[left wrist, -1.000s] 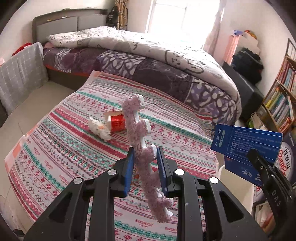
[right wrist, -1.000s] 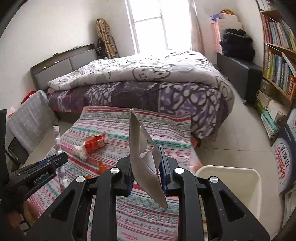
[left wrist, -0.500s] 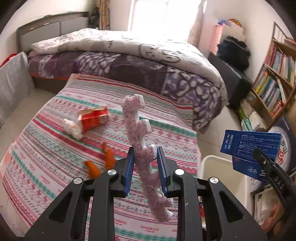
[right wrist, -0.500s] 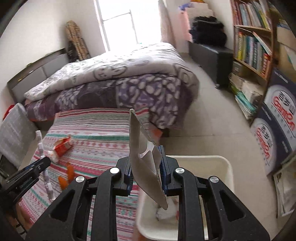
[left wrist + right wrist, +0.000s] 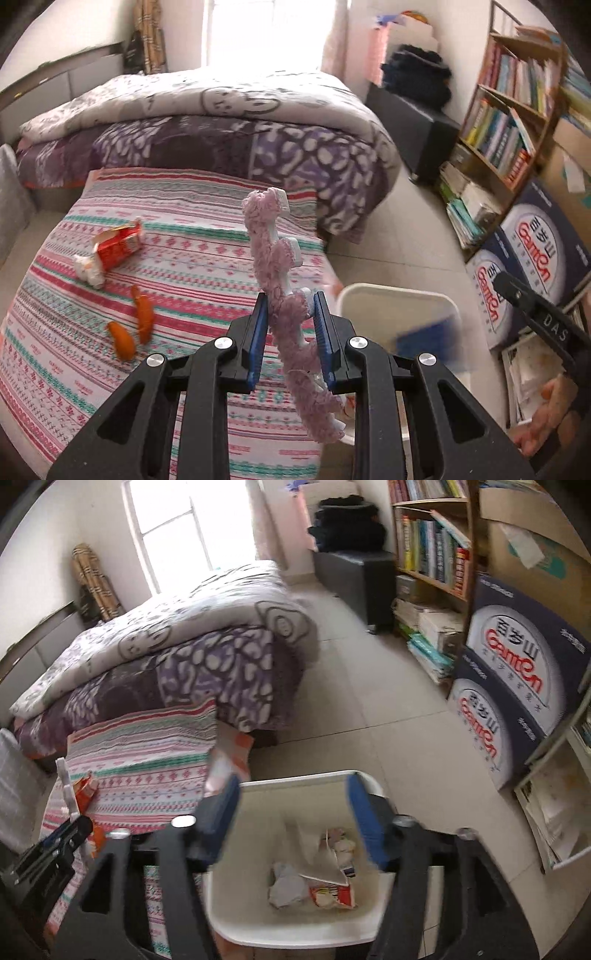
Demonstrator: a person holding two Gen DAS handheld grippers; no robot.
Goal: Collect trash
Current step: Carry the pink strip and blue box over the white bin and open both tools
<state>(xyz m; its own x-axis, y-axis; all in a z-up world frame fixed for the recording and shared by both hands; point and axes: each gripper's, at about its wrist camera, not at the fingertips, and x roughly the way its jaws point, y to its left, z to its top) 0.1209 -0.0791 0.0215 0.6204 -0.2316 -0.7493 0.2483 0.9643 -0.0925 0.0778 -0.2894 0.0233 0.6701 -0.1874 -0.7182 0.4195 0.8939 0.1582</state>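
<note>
Readable text: big navy boxes (image 5: 524, 686) by the bookshelf (image 5: 513, 99) show red "Ganten" on a white oval, plus some Chinese chars too small to read. "DAS" in white on the black arm of the right gripper, seen in left cam. Red carton (image 5: 120, 247) has print but it's illegible.

Landmark = white bin (image 5: 295, 915), on floor beside the striped blanket (image 5: 192, 266).

Left gripper (image 5: 290, 334): clenched on a fuzzy pink strip (image 5: 275, 258) w/ white clip-like tabs. Strip's long axis runs roughly upright in left cam, top end leaning slightly away twd the bed, bottom end hanging below the pads. It's held above the blanket edge, just left of the bin.

Right gripper (image 5: 291, 823): directly over the bin, pointing down into it, jaws opening, nothing between them. Blurred blue shape (image 5: 424, 338) inside the bin in left cam, can't tell what it is.

In bin: flat grey card sheet (image 5: 325, 864), crumpled grey wad (image 5: 284, 886), red/white wrapper (image 5: 332, 895).

Left of bin on the blanket: red carton lying on its side, open end twd a white crumpled wad (image 5: 88, 269) touching it; two orange peel bits (image 5: 131, 325) nearer the left gripper.
</note>
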